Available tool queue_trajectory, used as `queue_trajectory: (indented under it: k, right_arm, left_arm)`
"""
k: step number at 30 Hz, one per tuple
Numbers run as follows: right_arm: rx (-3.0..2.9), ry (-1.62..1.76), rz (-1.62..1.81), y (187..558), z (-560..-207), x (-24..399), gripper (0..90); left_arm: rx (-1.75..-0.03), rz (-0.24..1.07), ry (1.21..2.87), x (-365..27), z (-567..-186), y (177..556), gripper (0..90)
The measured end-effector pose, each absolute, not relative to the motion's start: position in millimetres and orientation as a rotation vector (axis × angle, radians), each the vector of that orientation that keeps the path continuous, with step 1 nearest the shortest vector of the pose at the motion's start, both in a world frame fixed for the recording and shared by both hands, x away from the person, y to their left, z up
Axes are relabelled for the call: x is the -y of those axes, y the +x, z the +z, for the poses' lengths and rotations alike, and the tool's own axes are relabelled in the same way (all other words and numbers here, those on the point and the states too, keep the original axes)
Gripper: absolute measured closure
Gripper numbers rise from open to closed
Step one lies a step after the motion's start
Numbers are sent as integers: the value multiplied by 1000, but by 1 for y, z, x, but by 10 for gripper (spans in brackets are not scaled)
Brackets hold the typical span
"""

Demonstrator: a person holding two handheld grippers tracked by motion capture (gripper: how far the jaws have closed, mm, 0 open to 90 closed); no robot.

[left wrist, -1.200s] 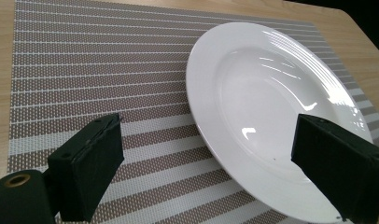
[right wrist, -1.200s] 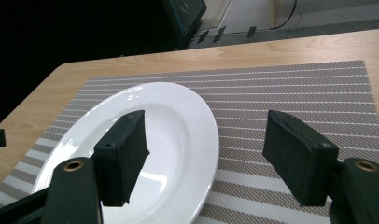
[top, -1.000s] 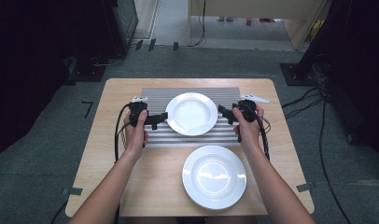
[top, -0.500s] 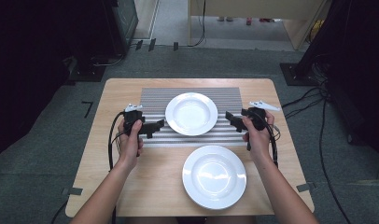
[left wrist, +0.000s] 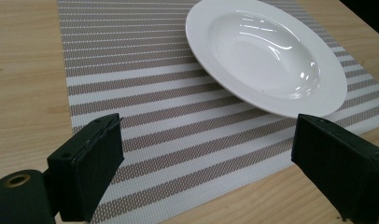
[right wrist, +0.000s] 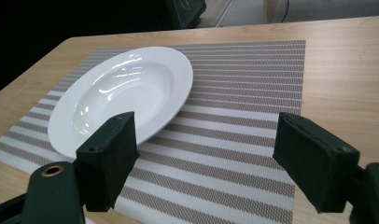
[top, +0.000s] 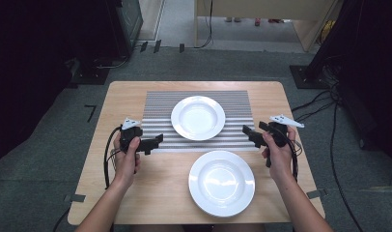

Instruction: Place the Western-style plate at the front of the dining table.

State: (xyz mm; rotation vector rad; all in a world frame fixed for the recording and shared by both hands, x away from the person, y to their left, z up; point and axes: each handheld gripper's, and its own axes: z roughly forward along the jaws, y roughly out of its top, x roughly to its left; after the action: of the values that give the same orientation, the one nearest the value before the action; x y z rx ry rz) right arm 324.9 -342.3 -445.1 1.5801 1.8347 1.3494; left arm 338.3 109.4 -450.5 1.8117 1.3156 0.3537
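Observation:
A white deep plate (top: 198, 117) (left wrist: 267, 56) (right wrist: 122, 95) rests on a striped placemat (top: 160, 108) (left wrist: 145, 93) (right wrist: 243, 84) at the table's middle. A second white plate (top: 222, 182) lies on bare wood nearer the person. My left gripper (top: 155, 142) (left wrist: 206, 177) hovers over the mat's near left corner, open and empty, jaws pointing right. My right gripper (top: 247, 134) (right wrist: 206, 163) hangs at the mat's near right corner, open and empty, jaws pointing left toward the far plate.
The wooden table (top: 126, 96) has bare strips left and right of the mat. Cables (top: 107, 159) trail from both grippers. Dark equipment and floor cables (top: 324, 101) surround the table.
Both grippers have drawn away from the far plate, outward and toward the person. The plate stays on the mat.

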Motion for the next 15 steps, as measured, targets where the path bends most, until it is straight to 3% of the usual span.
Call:
queue_trajectory:
  k: [15]
  right_arm:
    - [-1800, 1582, 1358, 282, -448, 377, 219]
  left_arm:
    - [-1329, 380, 1796, -132, -457, 306, 90]
